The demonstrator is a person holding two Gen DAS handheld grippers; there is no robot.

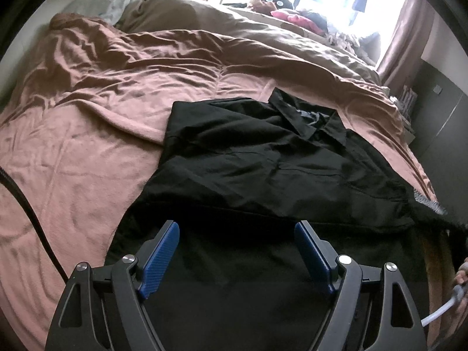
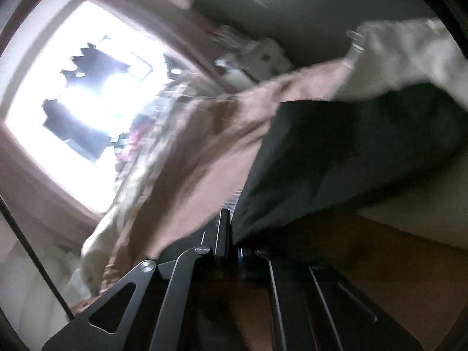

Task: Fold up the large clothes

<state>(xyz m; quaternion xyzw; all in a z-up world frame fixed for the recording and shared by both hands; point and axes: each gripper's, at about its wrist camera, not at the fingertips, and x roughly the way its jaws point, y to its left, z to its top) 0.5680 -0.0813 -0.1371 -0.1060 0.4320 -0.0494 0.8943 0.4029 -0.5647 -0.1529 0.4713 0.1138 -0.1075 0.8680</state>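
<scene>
The black shirt [image 1: 263, 158] lies on the bed [image 1: 87, 152], collar far, hem near. The left gripper [image 1: 237, 251] hangs over the hem, jaws spread. The right gripper [image 2: 231, 234], jaws pressed together, pinches its right edge.

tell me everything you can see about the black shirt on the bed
The black shirt is a collared garment of thin, matte woven-looking fabric, lying creased on the pink blanket, collar toward the window. Its near part spreads beneath the left gripper, whose blue fingers stand apart above it. At the bed's side, the right gripper is shut on an edge of the black cloth, in a blurred view.
</scene>
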